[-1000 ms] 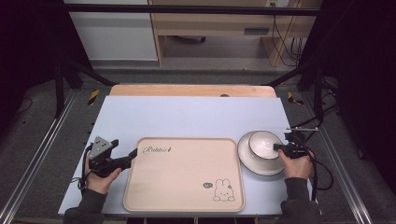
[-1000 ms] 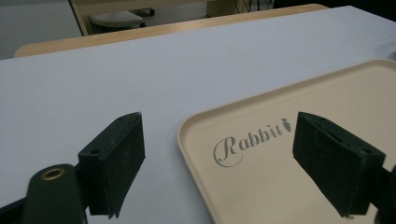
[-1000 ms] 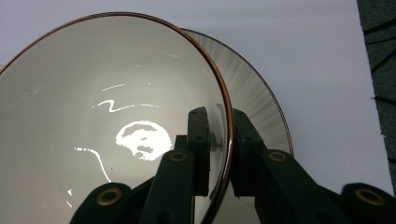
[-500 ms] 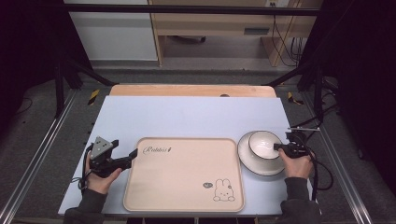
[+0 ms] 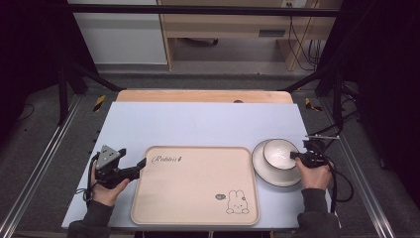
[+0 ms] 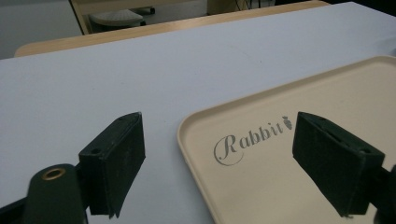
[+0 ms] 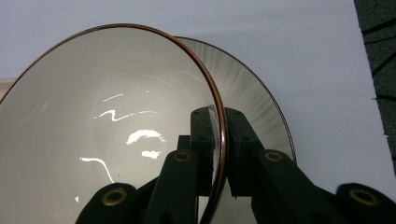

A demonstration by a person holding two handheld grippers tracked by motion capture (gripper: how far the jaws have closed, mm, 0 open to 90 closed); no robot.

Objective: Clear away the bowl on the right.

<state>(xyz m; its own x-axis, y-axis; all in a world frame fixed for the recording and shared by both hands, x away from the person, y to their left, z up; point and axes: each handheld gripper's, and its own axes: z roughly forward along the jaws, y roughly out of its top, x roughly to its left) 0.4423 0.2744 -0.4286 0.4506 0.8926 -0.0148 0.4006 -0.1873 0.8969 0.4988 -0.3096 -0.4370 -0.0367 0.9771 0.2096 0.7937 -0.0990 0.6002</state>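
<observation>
My right gripper (image 7: 219,154) now has its jaws drawn in as tight as they go, one pad inside the wall of the bowl (image 7: 107,121) and one outside, with the brown rim pinched between them. Against the two earlier high-view pictures very little else is different: the last sliver of slack in that grip has gone, and both my hands sit where they were. So the change is small but it matters, because I judge the pinch is now complete and the bowl is mine to lift.

The bowl (image 5: 279,153) stands on the plate (image 5: 267,174), at the right side of the blue table (image 5: 198,121), just beside the right edge of the tray (image 5: 193,188). From the high view I see my right gripper (image 5: 298,156) reaching the bowl's right rim, the hand just behind it.

My left gripper (image 5: 141,163) has its jaws wide apart and holds nothing; they straddle the tray's near-left corner (image 6: 196,135), beside the printed word, with one finger (image 6: 114,158) hanging over the table and the other over the tray. I cannot tell whether either touches.

As I read it, the next thing is to carry the bowl over onto the tray, lifting straight so the thin rim does not slip in my pinch
</observation>
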